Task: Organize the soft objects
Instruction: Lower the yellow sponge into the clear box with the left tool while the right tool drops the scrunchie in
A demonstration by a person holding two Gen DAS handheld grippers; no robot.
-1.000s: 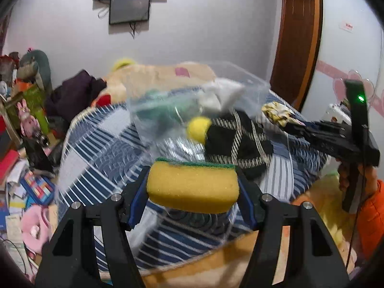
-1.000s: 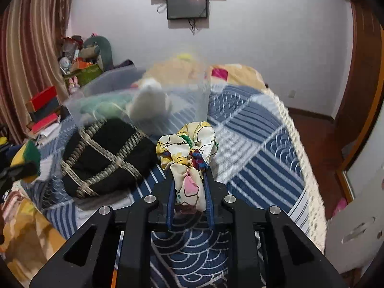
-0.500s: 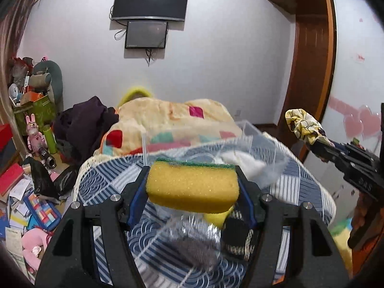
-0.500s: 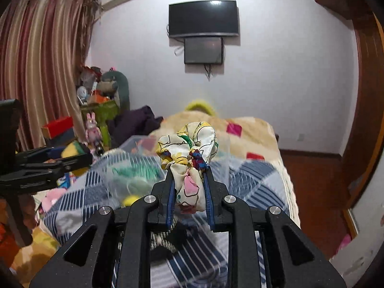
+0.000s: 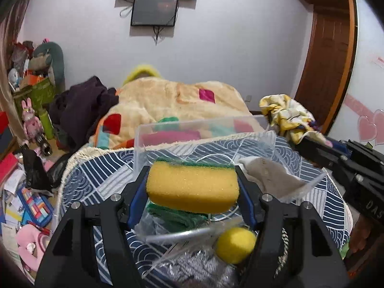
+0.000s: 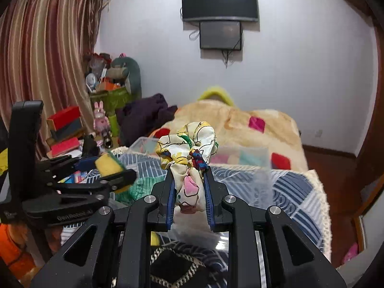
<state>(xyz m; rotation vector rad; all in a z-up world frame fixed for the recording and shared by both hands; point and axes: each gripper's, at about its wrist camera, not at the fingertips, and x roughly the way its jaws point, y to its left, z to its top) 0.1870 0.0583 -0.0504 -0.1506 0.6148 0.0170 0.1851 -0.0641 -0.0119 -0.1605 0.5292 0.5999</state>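
My left gripper [image 5: 193, 189] is shut on a yellow sponge with a green scrub top [image 5: 192, 187], held above a clear plastic box [image 5: 192, 129] on the bed. My right gripper [image 6: 188, 184] is shut on a cream printed fabric scrunchie [image 6: 188, 144], also above the box; it shows in the left wrist view [image 5: 286, 116]. The left gripper with the sponge [image 6: 108, 165] shows at the left of the right wrist view. In the box lie a green cloth [image 5: 175, 218], a white cloth [image 5: 266, 175] and a yellow ball [image 5: 235, 244].
The bed has a blue patterned quilt [image 5: 96, 180] and a cream blanket [image 5: 172, 100] behind. A black knit item [image 6: 177, 268] lies under the right gripper. Toys, books and clutter [image 5: 26, 192] fill the floor at left. A wooden door [image 5: 328, 64] stands at right.
Both grippers have risen and tilted up from the bed, then come forward over the clear box. The sponge and the scrunchie stay gripped.
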